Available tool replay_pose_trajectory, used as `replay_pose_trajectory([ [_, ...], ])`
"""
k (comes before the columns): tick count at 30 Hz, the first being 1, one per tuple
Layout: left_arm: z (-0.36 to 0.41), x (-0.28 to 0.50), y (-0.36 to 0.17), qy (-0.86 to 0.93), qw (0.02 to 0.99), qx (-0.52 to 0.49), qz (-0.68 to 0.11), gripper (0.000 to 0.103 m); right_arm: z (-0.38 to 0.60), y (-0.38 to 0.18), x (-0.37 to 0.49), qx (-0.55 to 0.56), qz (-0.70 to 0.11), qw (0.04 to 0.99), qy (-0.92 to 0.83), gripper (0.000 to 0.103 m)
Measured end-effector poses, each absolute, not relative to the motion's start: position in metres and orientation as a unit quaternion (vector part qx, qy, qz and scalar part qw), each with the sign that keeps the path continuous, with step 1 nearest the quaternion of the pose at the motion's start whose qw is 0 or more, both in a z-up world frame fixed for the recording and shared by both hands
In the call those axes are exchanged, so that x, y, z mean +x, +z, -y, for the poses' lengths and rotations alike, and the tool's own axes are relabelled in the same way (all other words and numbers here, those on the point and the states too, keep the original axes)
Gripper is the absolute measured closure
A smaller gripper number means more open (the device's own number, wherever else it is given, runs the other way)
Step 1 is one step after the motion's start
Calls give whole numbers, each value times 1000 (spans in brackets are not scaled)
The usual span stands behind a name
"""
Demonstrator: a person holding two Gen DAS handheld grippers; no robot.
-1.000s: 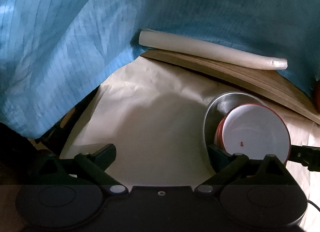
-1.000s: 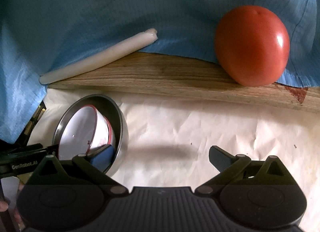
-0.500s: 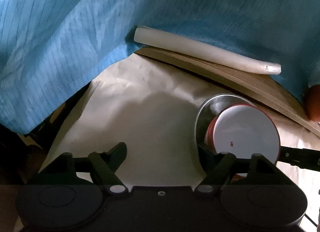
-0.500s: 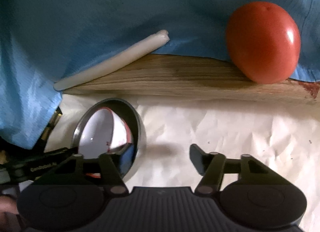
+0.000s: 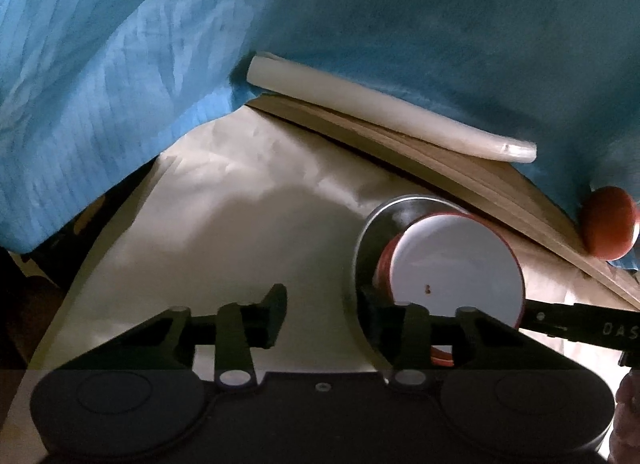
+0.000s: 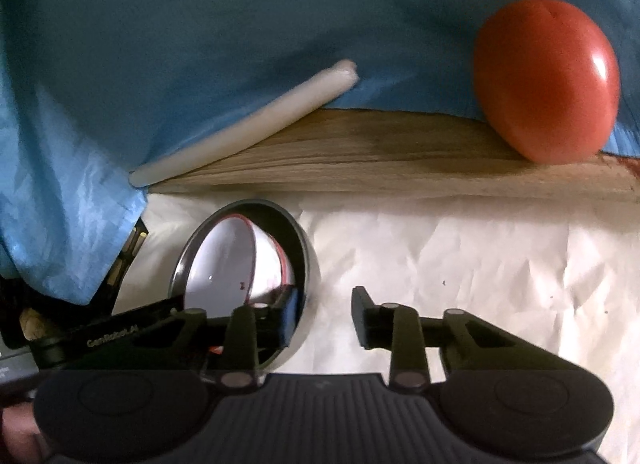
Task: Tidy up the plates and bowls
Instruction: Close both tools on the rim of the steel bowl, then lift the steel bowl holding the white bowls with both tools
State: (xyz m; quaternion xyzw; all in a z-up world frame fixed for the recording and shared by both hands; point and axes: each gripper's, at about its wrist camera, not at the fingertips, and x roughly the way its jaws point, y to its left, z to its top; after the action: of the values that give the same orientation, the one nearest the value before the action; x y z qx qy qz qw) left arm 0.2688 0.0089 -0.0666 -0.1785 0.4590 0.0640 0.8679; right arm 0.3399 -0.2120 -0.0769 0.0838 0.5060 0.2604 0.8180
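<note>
Both grippers' jaws narrower than before, closing: L gripper point(image 5: 322, 314) & R gripper point(image 6: 326, 318) astride shiny steel bowl point(image 6: 308, 264) rim, red-rimmed white bowl point(image 5: 460, 276) inside.

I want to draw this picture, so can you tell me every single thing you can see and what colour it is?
Metal bowl: one, silver, tipped on its side on the paper.
Small bowl: one, white with a red rim, nested inside the metal bowl.
Tomato: one, red, on the wooden board.
Wooden board: one, brown, behind the bowls.
White stick: one, pale, along the board's edge.
Cloth: one, blue, draped at the back.
Paper: one, white, crumpled, under the bowls.
Left gripper: black, closing on the metal bowl's rim.
Right gripper: black, closing on the opposite rim.
</note>
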Motion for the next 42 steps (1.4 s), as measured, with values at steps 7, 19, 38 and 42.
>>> replay_pose_trajectory([
  [7,-3,273,-67,51,869,-182,-458,81,208,-73,338,67,-503,820,265,85],
  [19,1,277,-66,50,869,-179,-458,92,210,-73,336,78,-500,819,270,91],
  [38,1,277,-65,67,863,-200,-458,94,212,-70,336,85,-500,820,265,91],
  [42,3,278,-62,72,862,-205,-457,95,215,-69,336,91,-500,820,264,91],
])
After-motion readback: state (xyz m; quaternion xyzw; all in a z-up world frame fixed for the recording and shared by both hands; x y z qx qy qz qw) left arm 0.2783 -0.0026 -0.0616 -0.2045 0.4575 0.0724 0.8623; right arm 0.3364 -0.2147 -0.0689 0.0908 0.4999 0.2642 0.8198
